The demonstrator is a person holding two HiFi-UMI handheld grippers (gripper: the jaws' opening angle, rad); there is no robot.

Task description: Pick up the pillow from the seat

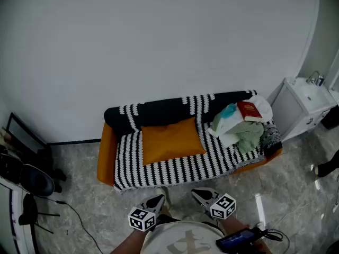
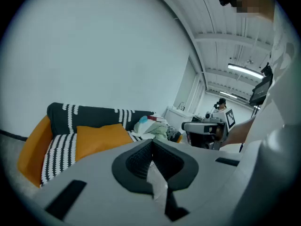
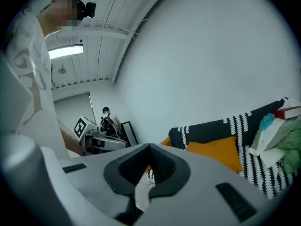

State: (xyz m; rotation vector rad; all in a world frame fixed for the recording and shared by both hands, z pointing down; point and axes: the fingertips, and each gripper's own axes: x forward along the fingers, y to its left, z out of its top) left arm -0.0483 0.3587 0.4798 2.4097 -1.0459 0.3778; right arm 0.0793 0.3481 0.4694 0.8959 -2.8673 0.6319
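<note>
An orange pillow [image 1: 172, 140] lies on the seat of a small sofa [image 1: 185, 165] with a black-and-white striped cover, leaning toward the backrest. It also shows in the left gripper view as the pillow [image 2: 101, 138] and in the right gripper view as the pillow [image 3: 214, 152]. My left gripper [image 1: 158, 200] and right gripper [image 1: 198, 194] hover side by side in front of the sofa, well short of the pillow. Both are shut and hold nothing: left gripper [image 2: 151, 146], right gripper [image 3: 149, 148].
A heap of clothes [image 1: 241, 131] with a red book [image 1: 249, 111] on top fills the sofa's right end. A white sink cabinet [image 1: 302, 107] stands to the right, an office chair [image 1: 26, 179] and cables to the left. The floor is grey marble tile.
</note>
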